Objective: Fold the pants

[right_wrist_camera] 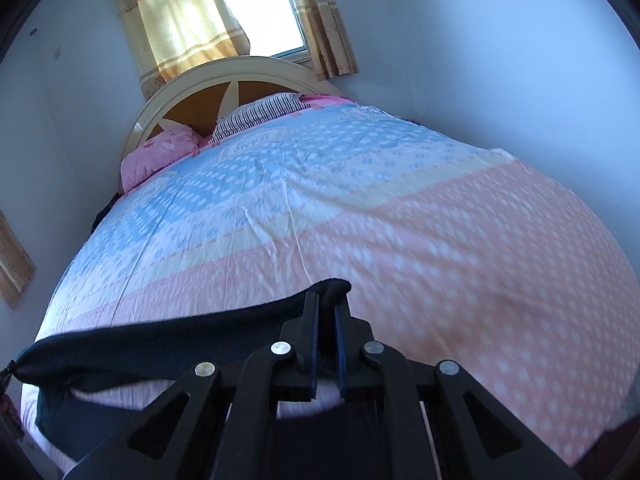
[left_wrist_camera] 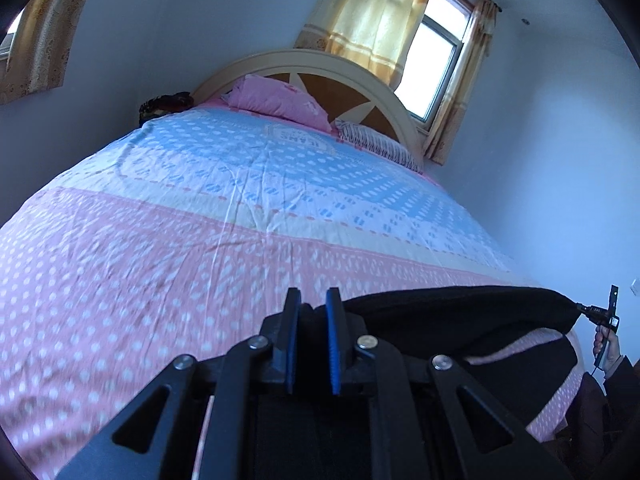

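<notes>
Fingers [left_wrist_camera: 335, 320] of the left gripper [left_wrist_camera: 313, 312] were clamped on one end of the black pants [left_wrist_camera: 460, 312], and the right gripper [right_wrist_camera: 327, 312] pinched the other end. Between them the pants [right_wrist_camera: 160, 340] hung stretched in a band just above the near part of the bed [left_wrist_camera: 160, 260], over its pink dotted sheet [right_wrist_camera: 460, 260]. Farther off lay a pink pillow [left_wrist_camera: 280, 102] and a striped pillow [right_wrist_camera: 260, 114] against the arched headboard [left_wrist_camera: 320, 62], with a curtained window [right_wrist_camera: 260, 8] behind.

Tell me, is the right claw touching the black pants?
Touching. The right wrist view shows the right claw pinching the black pants edge between its fingers.
</notes>
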Motion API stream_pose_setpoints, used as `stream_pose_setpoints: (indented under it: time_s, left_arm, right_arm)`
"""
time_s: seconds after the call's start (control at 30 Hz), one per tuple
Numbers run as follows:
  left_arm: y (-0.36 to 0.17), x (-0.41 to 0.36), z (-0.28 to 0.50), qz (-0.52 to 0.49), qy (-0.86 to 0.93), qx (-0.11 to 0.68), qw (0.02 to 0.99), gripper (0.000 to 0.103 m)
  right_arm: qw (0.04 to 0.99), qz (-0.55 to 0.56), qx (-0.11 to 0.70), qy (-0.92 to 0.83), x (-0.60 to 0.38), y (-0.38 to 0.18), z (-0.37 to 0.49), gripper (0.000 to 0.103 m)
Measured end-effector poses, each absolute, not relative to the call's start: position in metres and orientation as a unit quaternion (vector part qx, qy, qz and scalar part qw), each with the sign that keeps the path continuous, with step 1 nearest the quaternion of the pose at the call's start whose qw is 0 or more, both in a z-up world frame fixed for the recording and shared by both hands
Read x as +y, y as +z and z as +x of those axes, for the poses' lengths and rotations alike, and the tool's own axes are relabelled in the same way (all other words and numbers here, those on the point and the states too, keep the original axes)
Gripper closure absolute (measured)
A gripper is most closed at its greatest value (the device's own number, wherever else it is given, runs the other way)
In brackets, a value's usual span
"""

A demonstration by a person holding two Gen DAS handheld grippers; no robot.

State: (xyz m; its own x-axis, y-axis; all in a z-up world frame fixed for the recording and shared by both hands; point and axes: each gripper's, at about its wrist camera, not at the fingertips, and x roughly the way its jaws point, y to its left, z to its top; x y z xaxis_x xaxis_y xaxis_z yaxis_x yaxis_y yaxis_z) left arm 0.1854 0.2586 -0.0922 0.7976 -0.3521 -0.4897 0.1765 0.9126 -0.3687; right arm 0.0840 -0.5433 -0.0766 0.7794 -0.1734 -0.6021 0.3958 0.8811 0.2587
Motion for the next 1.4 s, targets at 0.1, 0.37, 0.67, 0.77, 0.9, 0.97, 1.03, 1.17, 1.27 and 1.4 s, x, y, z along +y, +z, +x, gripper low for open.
stream_pose_setpoints:
  time_s: [0.1,0.37,0.67,0.77,0.9,0.97,1.03,1.17,1.27,1.4]
  left_arm:
    - [-0.11,0.26,0.165,-0.154,-0.146,0.29,0.933,0.09]
    - [-0.166,0.261,0.135,-0.15,-0.144,0.316,0.926,0.088]
    - [-0.161,0.26,0.13,-0.118,-0.148,0.308,0.932,0.085]
    - [-0.161,0.264,0.122,-0.108,-0.148,0.306,0.934,0.081]
    - [-0.157,0.27,0.106,-0.068,-0.125,0.304,0.942,0.056]
    - [-0.156,0.278,0.098,-0.05,-0.116,0.306,0.944,0.056]
    - [-0.156,0.291,0.091,-0.034,-0.097,0.31,0.945,0.05]
    - [-0.156,0.321,0.08,-0.046,-0.059,0.311,0.947,0.046]
    - [-0.154,0.331,0.082,-0.086,-0.045,0.305,0.948,0.046]
    - [-0.148,0.31,0.095,-0.109,-0.07,0.3,0.945,0.046]
  right_arm:
    - [0.918,0.192,0.306,-0.161,-0.543,-0.09,0.055,0.098]
    - [0.895,0.156,0.375,-0.183,-0.534,-0.134,0.023,0.088]
    - [0.934,-0.004,0.321,-0.159,-0.43,-0.068,0.011,0.058]
    - [0.936,-0.069,0.333,-0.092,-0.369,-0.07,0.03,0.058]
    - [0.927,-0.121,0.355,-0.016,-0.302,-0.091,0.052,0.058]
    - [0.923,-0.126,0.363,0.017,-0.277,-0.101,0.058,0.058]
    - [0.914,-0.133,0.378,0.064,-0.239,-0.115,0.063,0.058]
    - [0.896,-0.173,0.38,0.15,-0.167,-0.137,0.066,0.058]
    - [0.887,-0.186,0.381,0.185,-0.133,-0.148,0.071,0.058]
    - [0.871,-0.215,0.386,0.213,-0.097,-0.163,0.077,0.058]
